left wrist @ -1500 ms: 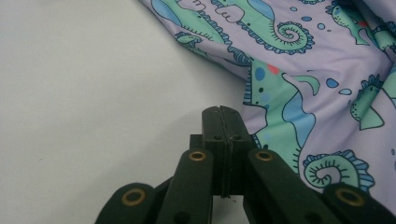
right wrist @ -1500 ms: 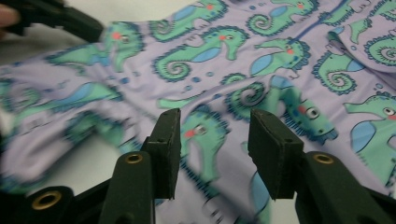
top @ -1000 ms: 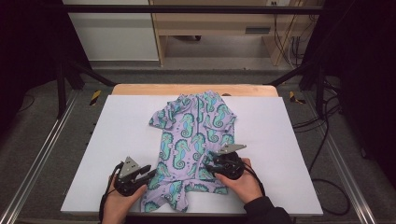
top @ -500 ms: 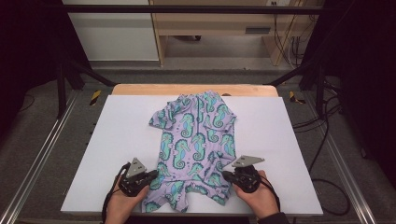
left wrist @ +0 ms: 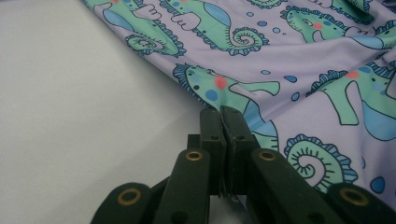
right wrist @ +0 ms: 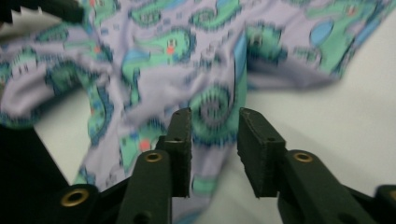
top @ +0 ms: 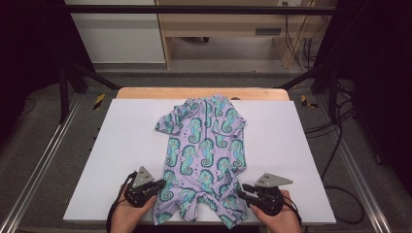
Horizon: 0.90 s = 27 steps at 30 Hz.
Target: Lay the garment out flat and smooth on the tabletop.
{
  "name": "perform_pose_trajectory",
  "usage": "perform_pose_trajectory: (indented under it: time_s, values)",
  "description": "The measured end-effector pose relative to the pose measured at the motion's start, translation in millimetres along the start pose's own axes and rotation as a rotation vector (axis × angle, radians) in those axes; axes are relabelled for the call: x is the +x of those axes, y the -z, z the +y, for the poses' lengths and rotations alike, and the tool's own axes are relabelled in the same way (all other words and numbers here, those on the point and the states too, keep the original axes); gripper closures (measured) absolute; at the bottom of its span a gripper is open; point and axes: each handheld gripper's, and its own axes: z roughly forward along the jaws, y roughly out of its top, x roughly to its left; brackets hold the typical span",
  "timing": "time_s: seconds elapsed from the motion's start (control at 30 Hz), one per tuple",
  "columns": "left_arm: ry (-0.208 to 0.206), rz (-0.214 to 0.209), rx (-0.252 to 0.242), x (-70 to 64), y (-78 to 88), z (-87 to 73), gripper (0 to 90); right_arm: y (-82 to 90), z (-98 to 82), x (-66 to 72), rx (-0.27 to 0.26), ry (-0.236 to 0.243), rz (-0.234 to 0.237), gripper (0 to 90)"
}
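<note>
A lilac baby romper (top: 204, 145) printed with green seahorses lies flat on the white table (top: 121, 145), neck at the far end and legs toward me. My left gripper (top: 159, 184) is at the outer edge of the left leg, shut on the fabric. In the left gripper view the jaws (left wrist: 222, 112) meet with the romper's (left wrist: 303, 60) hem pinched at their tips. My right gripper (top: 245, 190) points at the right leg's hem. Its jaws (right wrist: 214, 121) have just been opening and stand apart; the romper's (right wrist: 154, 60) blurred edge lies just past them, unpressed.
The white table ends in a wooden strip (top: 194, 92) at the far side. Metal rails (top: 43, 165) run along both sides, and cables (top: 340, 160) trail on the floor at the right. Bare white surface lies on both sides of the romper.
My right gripper has moved right and toward me, from over the right leg to its outer hem, and the leg now lies spread wider. The left gripper has kept its place at the left leg.
</note>
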Motion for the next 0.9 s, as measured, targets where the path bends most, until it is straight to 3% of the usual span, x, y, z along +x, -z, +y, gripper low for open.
perform_pose_trajectory:
  time_s: [0.17,0.27,0.37,0.47,0.6,0.73,0.9]
  values:
    - [0.001,-0.001,-0.003,1.2,0.0,-0.4,88.3,-14.8,34.9,3.5,-0.043,0.040,-0.030,55.0]
    - [0.005,-0.003,-0.005,2.3,-0.1,-1.0,88.2,-34.0,47.1,0.8,-0.018,0.059,-0.054,54.5]
    - [0.003,-0.007,-0.006,2.8,-0.1,-1.4,88.2,-48.5,48.4,-2.0,0.039,0.084,-0.082,69.7]
    - [-0.001,-0.011,-0.003,3.2,0.0,-1.1,88.6,-47.9,42.6,-6.3,0.066,0.085,-0.083,86.8]
    - [-0.003,-0.013,0.003,2.5,2.4,-0.3,88.8,-32.3,29.4,-16.0,0.059,0.055,-0.075,88.1]
    - [-0.013,-0.015,0.008,-0.7,5.5,0.4,88.9,-9.3,6.5,-25.5,0.046,-0.008,-0.071,88.3]
    - [-0.002,-0.022,0.014,0.2,8.9,-2.1,88.9,0.9,-21.4,-24.4,0.039,-0.042,-0.023,88.2]
